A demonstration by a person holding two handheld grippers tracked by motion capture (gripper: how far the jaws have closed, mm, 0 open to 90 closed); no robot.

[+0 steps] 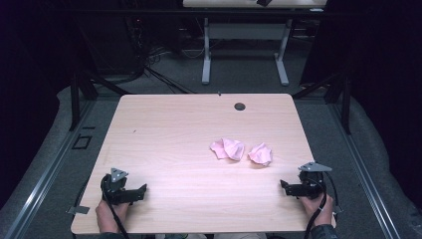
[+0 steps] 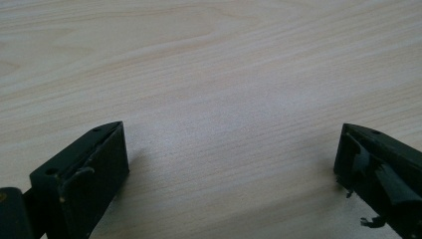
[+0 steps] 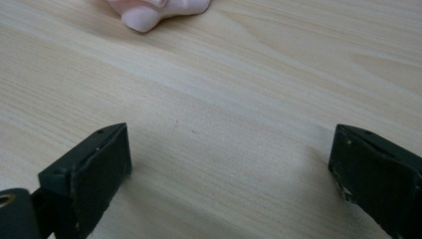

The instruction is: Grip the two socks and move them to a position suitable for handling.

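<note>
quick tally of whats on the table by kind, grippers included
pink crumpled cloths: 2, the left pink cloth and the right pink cloth
black grippers: 2, the left gripper and the right gripper, both open with nothing between the jaws
total: 4 on the wooden table

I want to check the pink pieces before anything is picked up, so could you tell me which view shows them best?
The high view: both crumpled pink pieces, the left pink piece and the right pink piece, lie whole on the table. The right gripper view catches one piece's lower edge; the left gripper view shows bare wood.
</note>
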